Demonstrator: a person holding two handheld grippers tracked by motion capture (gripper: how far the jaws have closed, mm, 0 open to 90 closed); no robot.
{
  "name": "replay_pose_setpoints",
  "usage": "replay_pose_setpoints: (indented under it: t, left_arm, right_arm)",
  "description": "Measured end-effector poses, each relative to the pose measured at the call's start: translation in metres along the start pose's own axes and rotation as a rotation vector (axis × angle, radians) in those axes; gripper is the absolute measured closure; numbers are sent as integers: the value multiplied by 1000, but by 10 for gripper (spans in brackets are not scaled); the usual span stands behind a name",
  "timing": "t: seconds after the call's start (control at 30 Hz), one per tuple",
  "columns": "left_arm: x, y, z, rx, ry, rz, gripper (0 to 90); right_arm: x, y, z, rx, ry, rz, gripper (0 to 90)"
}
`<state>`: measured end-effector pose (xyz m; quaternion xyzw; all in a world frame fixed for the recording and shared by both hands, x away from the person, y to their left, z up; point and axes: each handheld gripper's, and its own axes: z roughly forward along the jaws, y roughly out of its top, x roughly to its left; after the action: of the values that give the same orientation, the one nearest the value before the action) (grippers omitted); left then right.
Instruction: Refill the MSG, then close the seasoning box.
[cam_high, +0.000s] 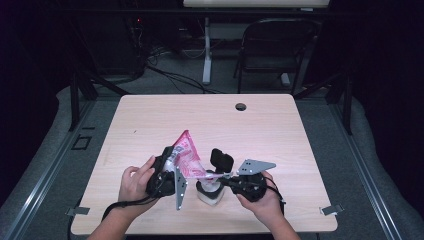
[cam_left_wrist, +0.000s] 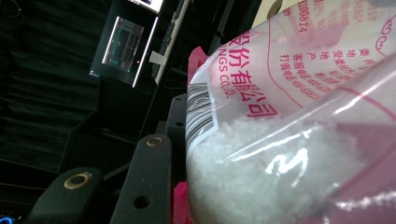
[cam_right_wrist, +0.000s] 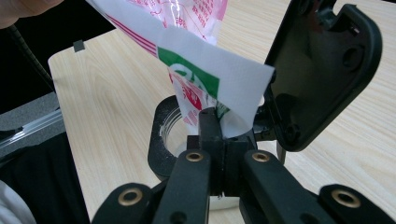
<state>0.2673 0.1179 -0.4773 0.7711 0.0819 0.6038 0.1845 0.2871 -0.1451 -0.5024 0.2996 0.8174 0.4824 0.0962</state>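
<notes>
we're holding a pink-printed plastic bag (cam_high: 186, 152) of white crystals up off the wooden surface (cam_high: 150, 120), tilted w/ its lower corner aimed down at a small jar (cam_high: 210, 192) standing near the front edge. left gripper (cam_high: 167, 170) is gripping the fat part of the bag, its fingers (cam_left_wrist: 144, 186) pressing against the plastic w/ the grains right beside them. right gripper (cam_high: 231, 177) is pinching the bag's lower corner, fingers (cam_right_wrist: 205, 135) fully closed on the white-and-green edge just above the jar's open mouth (cam_right_wrist: 166, 126). the jar's black flip lid (cam_right_wrist: 322, 70) is standing open, hinged up beside the mouth. both hands are resting close together, the jar sitting between them.
</notes>
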Motion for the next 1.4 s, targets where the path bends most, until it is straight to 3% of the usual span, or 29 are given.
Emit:
replay_pose_setpoints:
  t: [1.07, 1.4]
  left_arm:
    - [2, 3, -1, -15, 11, 11, 701]
    - [2, 4, 0, -27, 10, -6, 701]
  right_arm:
    - [-1, -1, 0, 4, -1, 2, 900]
    - [-2, -1, 0, 6, -1, 3, 900]
